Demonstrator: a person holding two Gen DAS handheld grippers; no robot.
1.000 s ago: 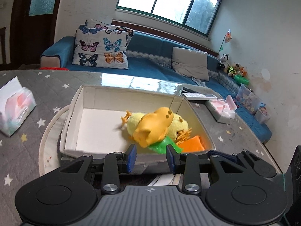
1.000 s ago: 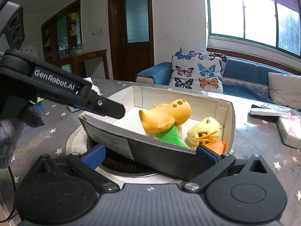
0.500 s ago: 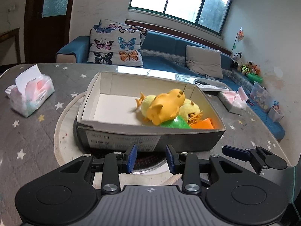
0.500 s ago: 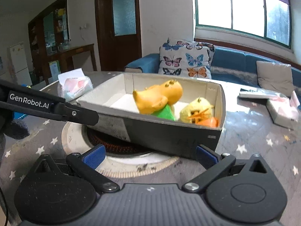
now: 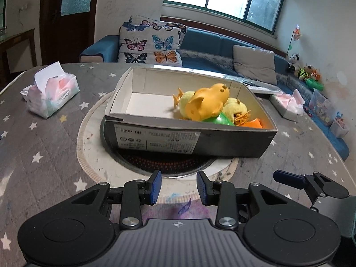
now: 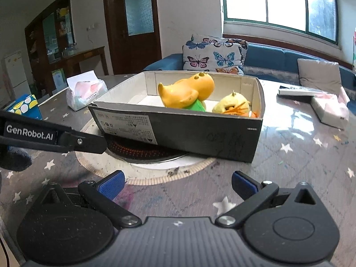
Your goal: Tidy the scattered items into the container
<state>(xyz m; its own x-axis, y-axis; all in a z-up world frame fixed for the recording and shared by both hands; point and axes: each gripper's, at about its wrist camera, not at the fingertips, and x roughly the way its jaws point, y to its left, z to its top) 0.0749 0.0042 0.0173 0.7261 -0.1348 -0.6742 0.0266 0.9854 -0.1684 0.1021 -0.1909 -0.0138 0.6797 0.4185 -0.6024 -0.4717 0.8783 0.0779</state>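
A dark cardboard box (image 5: 189,140) (image 6: 200,133) sits on the round hotplate at the table's middle. Inside it lie an orange plush toy (image 5: 207,105) (image 6: 187,89), yellow plush chicks (image 5: 235,111) (image 6: 233,103), a green piece (image 5: 222,119) and an orange piece (image 5: 252,123). My left gripper (image 5: 178,187) is narrowly open and empty, above the table in front of the box. My right gripper (image 6: 176,184) is wide open and empty, also short of the box. The left gripper's arm (image 6: 51,136) shows at the left of the right wrist view.
A tissue pack (image 5: 51,95) (image 6: 85,91) lies left of the box. A second tissue pack (image 5: 287,104) (image 6: 329,109) and a remote (image 6: 296,92) lie to the right. A blue dotted box (image 6: 24,106) stands at far left. A sofa runs behind the table.
Both grippers have drawn back from the box, which now looks smaller and rests flat on the hotplate. The toys inside have not moved.
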